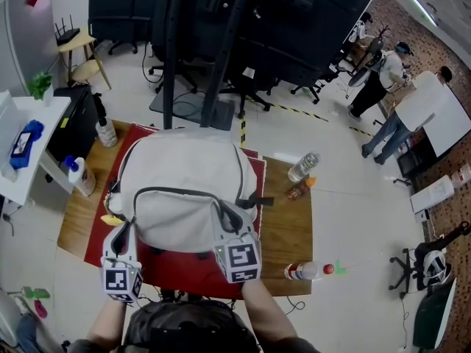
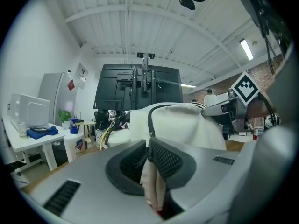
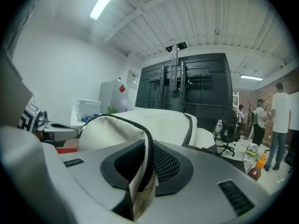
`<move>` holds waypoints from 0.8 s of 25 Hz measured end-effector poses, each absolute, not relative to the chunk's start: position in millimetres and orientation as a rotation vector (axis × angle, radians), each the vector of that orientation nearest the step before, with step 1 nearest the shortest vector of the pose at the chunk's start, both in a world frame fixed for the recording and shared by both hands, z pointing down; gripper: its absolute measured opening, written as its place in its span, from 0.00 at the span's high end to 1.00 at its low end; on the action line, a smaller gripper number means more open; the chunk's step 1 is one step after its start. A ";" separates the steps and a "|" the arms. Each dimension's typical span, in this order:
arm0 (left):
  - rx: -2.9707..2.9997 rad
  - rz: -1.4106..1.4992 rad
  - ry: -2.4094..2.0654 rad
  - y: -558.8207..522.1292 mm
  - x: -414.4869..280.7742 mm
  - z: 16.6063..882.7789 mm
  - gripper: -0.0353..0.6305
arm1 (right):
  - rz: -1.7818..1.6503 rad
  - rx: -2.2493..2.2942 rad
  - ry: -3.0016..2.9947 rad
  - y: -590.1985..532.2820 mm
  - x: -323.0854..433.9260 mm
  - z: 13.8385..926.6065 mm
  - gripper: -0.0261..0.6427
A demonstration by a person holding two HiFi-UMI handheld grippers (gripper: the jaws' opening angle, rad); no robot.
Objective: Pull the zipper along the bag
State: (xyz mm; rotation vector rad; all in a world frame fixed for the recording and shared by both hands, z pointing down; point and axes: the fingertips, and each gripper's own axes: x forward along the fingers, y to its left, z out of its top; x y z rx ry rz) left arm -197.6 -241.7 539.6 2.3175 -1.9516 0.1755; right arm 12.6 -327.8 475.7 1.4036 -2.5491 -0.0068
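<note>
A cream backpack (image 1: pixel 184 160) lies on a red mat (image 1: pixel 176 267), with a dark zipper (image 1: pixel 184 190) curving across its near face. My left gripper (image 1: pixel 126 232) is at the zipper's left end, shut on a fold of the cream fabric (image 2: pixel 154 185); the zipper line (image 2: pixel 150 120) runs up from its jaws. My right gripper (image 1: pixel 227 218) is at the zipper's right end. In the right gripper view the right gripper (image 3: pixel 145 171) is shut on the bag's edge, with the zipper track (image 3: pixel 135 127) running between the pads. Whether either holds the slider I cannot tell.
The mat covers a wooden table (image 1: pixel 283 226). A clear bottle (image 1: pixel 302 167), a sauce bottle (image 1: pixel 298 190) and a lying bottle (image 1: pixel 303 271) are on its right side; a white bottle (image 1: pixel 79 175) stands at its left edge. A black rack (image 1: pixel 221 20) stands behind, and people (image 1: pixel 390 116) stand far right.
</note>
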 end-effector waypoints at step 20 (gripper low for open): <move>2.338 0.126 -1.980 -234.1 -190.8 505.9 0.59 | -0.001 1.343 -2.564 -301.4 1.4 468.3 0.60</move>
